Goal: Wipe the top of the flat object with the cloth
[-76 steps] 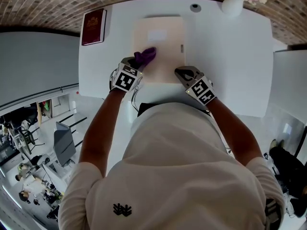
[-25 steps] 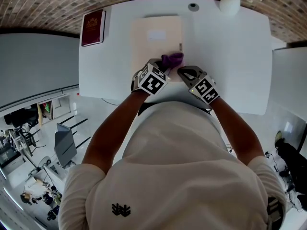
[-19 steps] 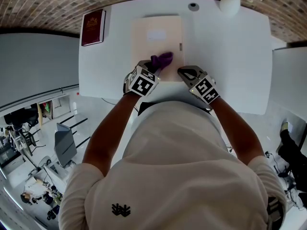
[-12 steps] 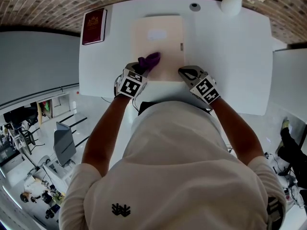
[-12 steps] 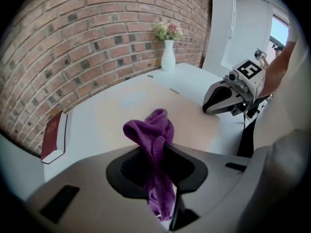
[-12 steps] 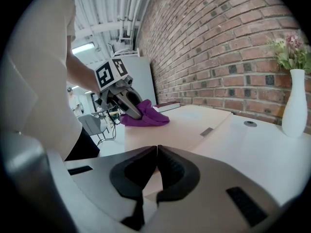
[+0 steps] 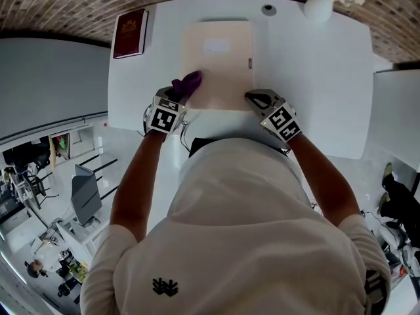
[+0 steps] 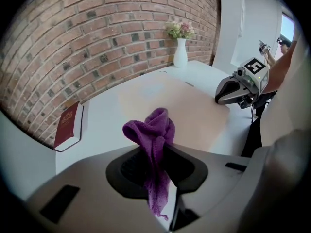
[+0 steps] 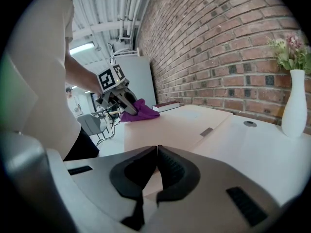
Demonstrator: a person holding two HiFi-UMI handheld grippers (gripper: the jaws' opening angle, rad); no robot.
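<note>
Left gripper [image 7: 176, 94] is clenching the purple cloth [image 7: 188, 82], its 2 jaws pinching the bunched fabric, with a loose tail hanging down between them in the left gripper view. The cloth is sitting on the left edge of the beige board [image 7: 220, 64], toward the near end. The board is lying flat on the white table [image 7: 308, 77]. Right gripper [image 7: 257, 97] is resting at the board's near right corner, jaws closed together and holding nothing. A red book [image 7: 128, 33] is lying far left, and a vase [image 7: 318, 8] is standing far right.
</note>
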